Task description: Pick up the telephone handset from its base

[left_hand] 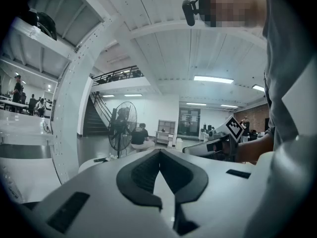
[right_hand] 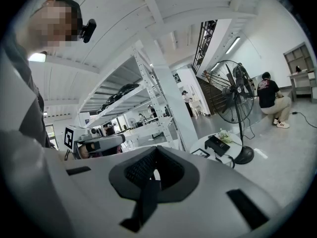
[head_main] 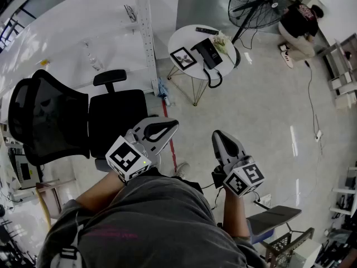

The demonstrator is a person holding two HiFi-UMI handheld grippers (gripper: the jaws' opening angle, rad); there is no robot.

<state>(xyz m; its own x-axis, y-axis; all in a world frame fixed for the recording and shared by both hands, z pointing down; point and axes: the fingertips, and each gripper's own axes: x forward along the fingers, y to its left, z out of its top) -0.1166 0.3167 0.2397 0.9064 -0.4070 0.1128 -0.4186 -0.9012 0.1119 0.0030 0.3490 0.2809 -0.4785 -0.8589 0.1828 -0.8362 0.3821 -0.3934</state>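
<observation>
On the round white table (head_main: 187,38), well apart from both grippers, the telephone handset (head_main: 202,49) lies on its base (head_main: 213,57), between a framed picture (head_main: 182,57) and a pale flower bunch (head_main: 223,40). Whether a vase holds that bunch cannot be told. The step in hand is the approach, judged not yet begun. The left gripper (head_main: 167,128) and right gripper (head_main: 219,138) each have their jaws together and hold nothing. The next move likely calls for nearing the table, then parting one gripper's jaws across the handset.
</observation>
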